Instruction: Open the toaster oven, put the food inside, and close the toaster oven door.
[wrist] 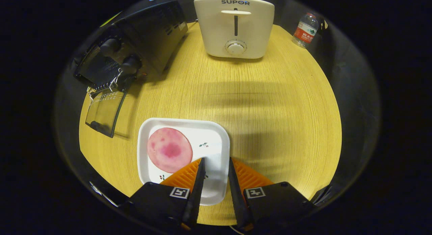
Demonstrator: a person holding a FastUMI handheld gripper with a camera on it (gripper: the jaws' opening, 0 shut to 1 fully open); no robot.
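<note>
A black toaster oven (135, 46) stands at the far left of the round wooden table, its glass door (104, 111) folded down open toward me. A white square plate (209, 133) lies near the table's front edge, and a round pink slice of food (169, 149) rests on its left half. My gripper (216, 159) hovers over the plate's right part, open, with nothing between its fingers. The pink slice lies just left of the left fingertip.
A cream pop-up toaster (235, 25) stands at the back of the table (270, 100). A plastic water bottle (305, 29) with a red label stands at the back right edge. Bare wood stretches between the plate and the toaster.
</note>
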